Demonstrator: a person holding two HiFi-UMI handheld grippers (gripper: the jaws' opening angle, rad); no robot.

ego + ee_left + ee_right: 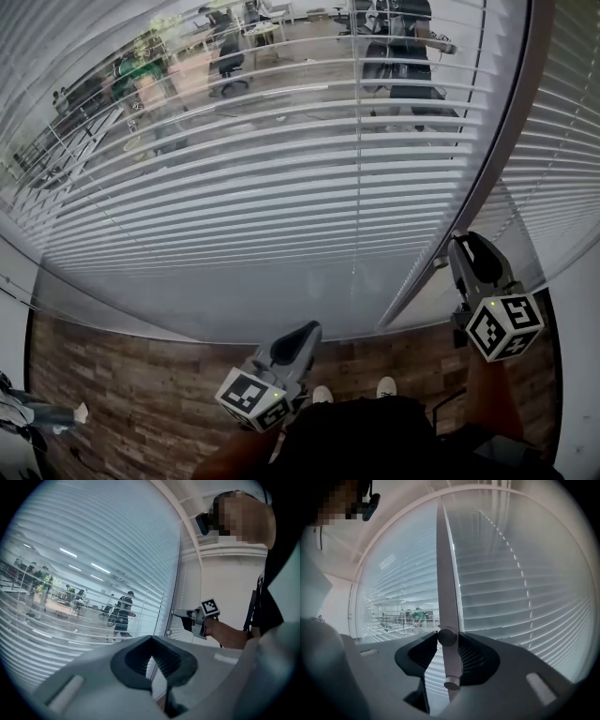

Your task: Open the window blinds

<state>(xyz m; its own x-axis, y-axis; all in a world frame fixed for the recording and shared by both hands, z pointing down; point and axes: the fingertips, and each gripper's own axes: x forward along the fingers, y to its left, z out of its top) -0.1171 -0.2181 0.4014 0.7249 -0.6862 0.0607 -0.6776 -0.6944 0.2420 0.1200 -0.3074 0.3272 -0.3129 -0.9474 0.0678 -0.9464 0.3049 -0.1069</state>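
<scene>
White slatted blinds hang inside the glazing, their slats tilted enough that the office beyond shows through. A grey upright frame post divides two panes. My right gripper is held level against this post. In the right gripper view its jaws sit around a small round grey knob on the post, both pads touching it, with a short rod running down below it. My left gripper hangs lower at the middle, away from the blinds; its jaws stand apart with nothing between them.
Wood-look floor runs under the window, with the person's white shoes near the glass. A white wall stands at the right. Beyond the glass are desks, chairs and a standing person.
</scene>
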